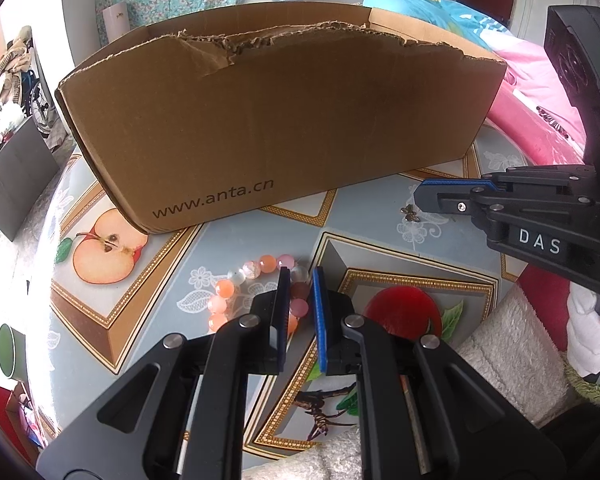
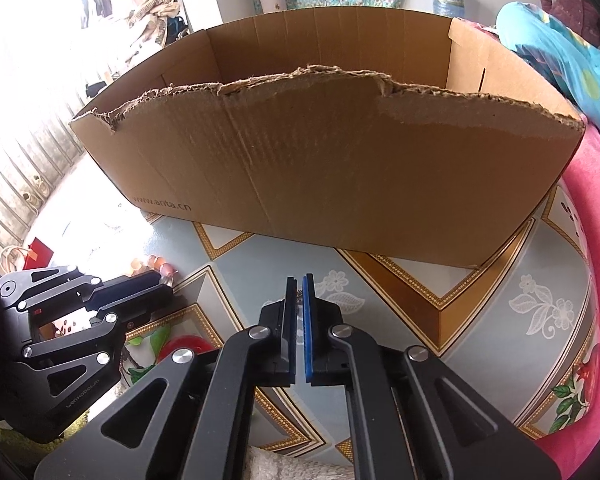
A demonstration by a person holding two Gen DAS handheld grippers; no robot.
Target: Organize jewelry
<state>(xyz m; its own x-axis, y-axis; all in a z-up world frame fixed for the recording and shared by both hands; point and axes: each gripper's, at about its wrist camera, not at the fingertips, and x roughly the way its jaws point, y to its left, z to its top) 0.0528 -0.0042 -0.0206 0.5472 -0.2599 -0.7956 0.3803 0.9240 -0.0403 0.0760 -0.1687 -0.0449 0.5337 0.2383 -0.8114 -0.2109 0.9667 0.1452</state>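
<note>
A bracelet (image 1: pixel 242 280) of pink, orange and clear beads lies on the patterned tablecloth in front of an open cardboard box (image 1: pixel 276 120). My left gripper (image 1: pixel 300 274) is shut on the bracelet's right side, a bead between the pads. In the left wrist view a small butterfly-shaped piece (image 1: pixel 411 213) lies on the cloth just below my right gripper (image 1: pixel 420 192). In the right wrist view my right gripper (image 2: pixel 299 280) is nearly closed on a small thin thing at its tips; what it is cannot be told. The box (image 2: pixel 340 160) stands right ahead.
The box has a torn front rim and reads www.anta.cn. The tablecloth (image 1: pixel 364 216) shows fruit pictures. A pink and blue blanket (image 1: pixel 532 76) lies to the right. A white fluffy cloth (image 1: pixel 508 344) covers the near edge. My left gripper shows in the right wrist view (image 2: pixel 168 284).
</note>
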